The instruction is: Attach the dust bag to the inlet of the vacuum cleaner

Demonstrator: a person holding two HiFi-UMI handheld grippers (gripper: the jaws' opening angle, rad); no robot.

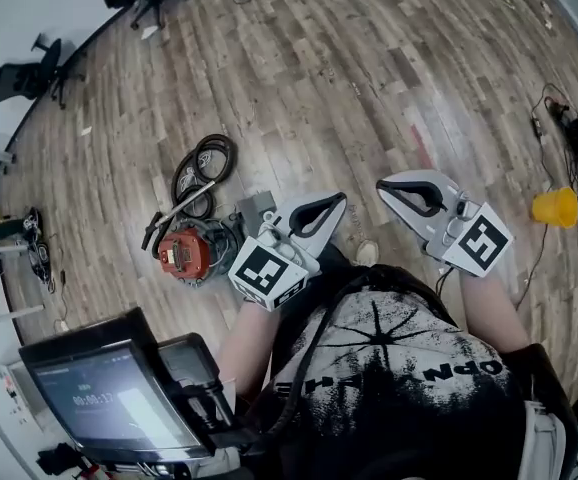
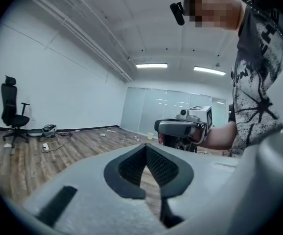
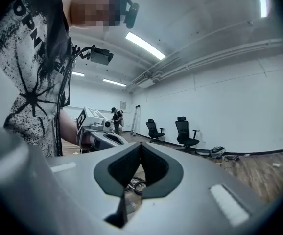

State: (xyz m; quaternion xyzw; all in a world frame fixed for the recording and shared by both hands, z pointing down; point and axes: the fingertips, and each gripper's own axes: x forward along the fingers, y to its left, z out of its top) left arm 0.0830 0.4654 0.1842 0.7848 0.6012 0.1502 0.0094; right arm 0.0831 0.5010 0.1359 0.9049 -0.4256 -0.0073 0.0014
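Note:
In the head view the red vacuum cleaner (image 1: 183,253) lies on the wooden floor with its black hose (image 1: 204,166) coiled behind it. A grey boxy piece (image 1: 255,208) sits next to it; I cannot tell whether that is the dust bag. My left gripper (image 1: 341,199) is held in the air to the right of the vacuum, shut and empty. My right gripper (image 1: 381,186) is close beside it, also shut and empty, and their tips point toward each other. In the left gripper view the left gripper (image 2: 145,146) faces the right one (image 2: 180,128); in the right gripper view the right gripper (image 3: 140,145) faces the left one (image 3: 100,132).
A yellow cup (image 1: 556,208) and a tangle of cables (image 1: 575,133) lie on the floor at the right. Office chairs (image 1: 27,73) stand along the far wall. A screen on a stand (image 1: 109,393) is at the lower left. Another person (image 3: 116,119) stands far off by a ladder.

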